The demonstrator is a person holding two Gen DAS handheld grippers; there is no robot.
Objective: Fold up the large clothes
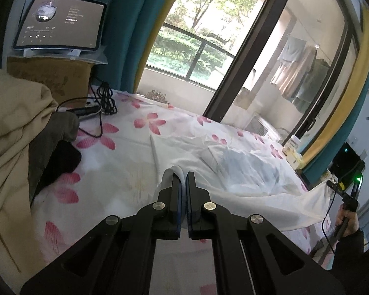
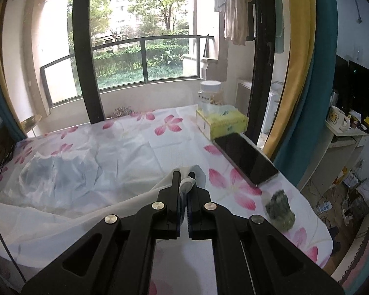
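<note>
A thin white garment [image 1: 236,169] lies spread on the floral tablecloth [image 1: 103,174], its near edge lifted off the surface. My left gripper [image 1: 183,175] is shut on a fold of that edge, white cloth bulging between the blue pads. In the right wrist view the same white garment [image 2: 69,172] stretches away to the left, and my right gripper [image 2: 184,175] is shut on a bunched corner of it. The right gripper's handle, held by a hand [image 1: 345,217], shows at the far right of the left wrist view, with the hem strung taut between the two grips.
A tablet [image 1: 60,22] stands on a cardboard box [image 1: 51,78] at the back left, beside cables [image 1: 105,98] and a heap of beige cloth [image 1: 9,127]. On the right lie a phone [image 2: 246,157], a tissue box [image 2: 221,120], a jar [image 2: 210,93] and a dark green lump [image 2: 280,211].
</note>
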